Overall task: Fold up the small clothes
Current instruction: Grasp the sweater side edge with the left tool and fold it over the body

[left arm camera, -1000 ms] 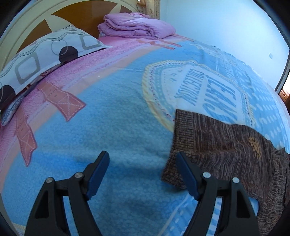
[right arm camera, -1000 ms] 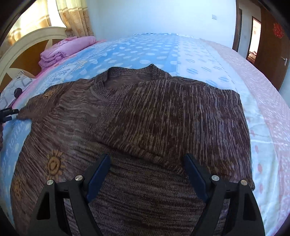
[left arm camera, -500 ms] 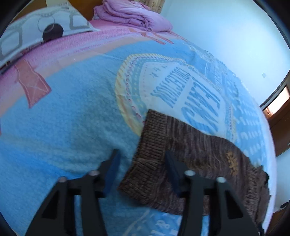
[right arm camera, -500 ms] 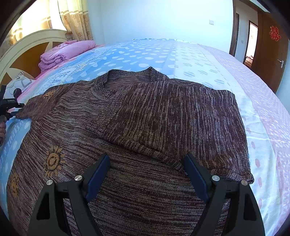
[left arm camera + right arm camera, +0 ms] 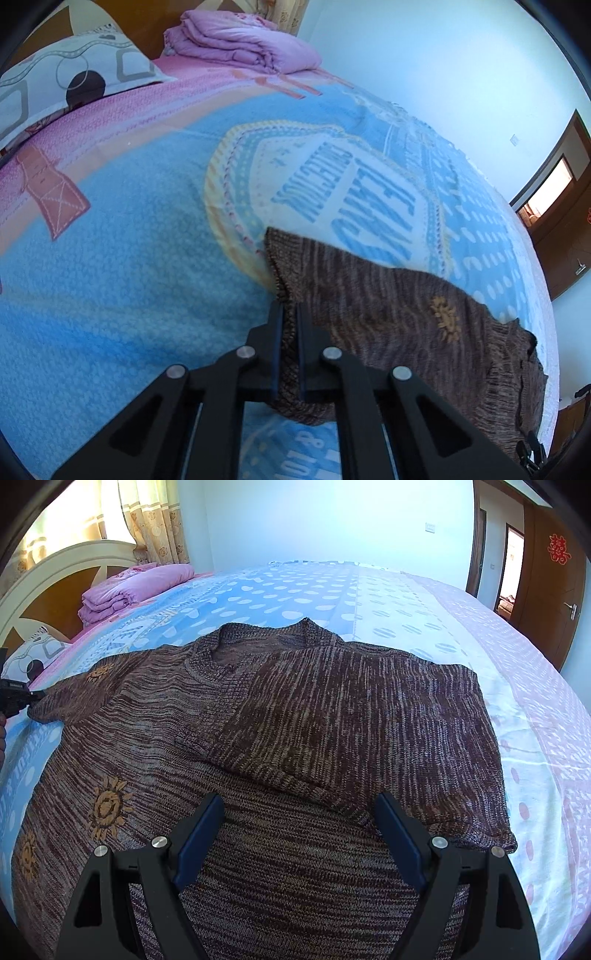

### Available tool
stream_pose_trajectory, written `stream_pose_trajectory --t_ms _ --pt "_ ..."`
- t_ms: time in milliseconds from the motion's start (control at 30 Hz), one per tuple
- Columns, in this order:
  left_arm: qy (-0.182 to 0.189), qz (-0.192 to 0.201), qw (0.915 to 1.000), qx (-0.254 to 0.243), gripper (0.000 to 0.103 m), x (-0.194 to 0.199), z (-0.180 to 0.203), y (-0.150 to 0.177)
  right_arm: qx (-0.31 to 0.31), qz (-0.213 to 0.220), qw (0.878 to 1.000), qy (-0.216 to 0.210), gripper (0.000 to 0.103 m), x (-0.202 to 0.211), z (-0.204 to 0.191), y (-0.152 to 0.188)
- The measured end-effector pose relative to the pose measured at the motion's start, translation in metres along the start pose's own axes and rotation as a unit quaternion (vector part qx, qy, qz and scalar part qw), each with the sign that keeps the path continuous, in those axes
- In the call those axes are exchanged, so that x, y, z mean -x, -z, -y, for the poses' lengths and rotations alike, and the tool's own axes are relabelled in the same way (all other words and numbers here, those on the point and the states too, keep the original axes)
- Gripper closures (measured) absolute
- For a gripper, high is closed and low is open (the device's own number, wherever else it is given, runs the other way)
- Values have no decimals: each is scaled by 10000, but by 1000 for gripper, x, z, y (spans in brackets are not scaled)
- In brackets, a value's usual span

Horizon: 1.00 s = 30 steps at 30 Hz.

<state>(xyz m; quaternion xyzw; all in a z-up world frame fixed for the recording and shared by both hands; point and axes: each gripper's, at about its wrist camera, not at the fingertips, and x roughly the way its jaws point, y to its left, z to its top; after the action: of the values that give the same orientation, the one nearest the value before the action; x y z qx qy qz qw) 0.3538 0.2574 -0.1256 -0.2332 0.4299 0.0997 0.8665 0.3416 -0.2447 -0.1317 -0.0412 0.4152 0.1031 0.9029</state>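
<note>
A brown knitted sweater [image 5: 295, 720] with orange sun motifs lies spread on the bed, its right sleeve folded across the chest. My left gripper [image 5: 289, 314] is shut on the cuff of the left sleeve [image 5: 284, 269], which stretches away to the right in the left wrist view. In the right wrist view the left gripper [image 5: 14, 701] shows small at the far left edge, at the sleeve's end. My right gripper [image 5: 299, 819] is open and empty, just above the sweater's lower body.
The bed [image 5: 129, 221] has a blue and pink patterned blanket. A folded purple quilt [image 5: 240, 40] and a patterned pillow [image 5: 74, 74] lie by the headboard [image 5: 55, 576]. A wooden door [image 5: 554, 579] stands at the far right.
My left gripper moved right onto the sleeve cuff and closed on it. My right gripper stayed open over the sweater and drew back slightly.
</note>
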Motion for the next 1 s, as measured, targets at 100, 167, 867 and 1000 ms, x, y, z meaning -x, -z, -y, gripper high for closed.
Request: stream_pose_trajectory --t_ms 100,167,867,1000 --pt "12 42 10000 -66 97 6 7 -4 -5 8 10000 3 19 0 1 -1" --pt "15 79 9999 -96 97 11 13 -6 -7 10 10000 -2 19 0 0 0" --pt "639 343 9956 -595 97 64 117 -9 -620 397 9960 -515 19 66 48 9" --pt "827 261 9944 -604 97 69 136 -5 -579 499 9956 -540 19 87 56 22"
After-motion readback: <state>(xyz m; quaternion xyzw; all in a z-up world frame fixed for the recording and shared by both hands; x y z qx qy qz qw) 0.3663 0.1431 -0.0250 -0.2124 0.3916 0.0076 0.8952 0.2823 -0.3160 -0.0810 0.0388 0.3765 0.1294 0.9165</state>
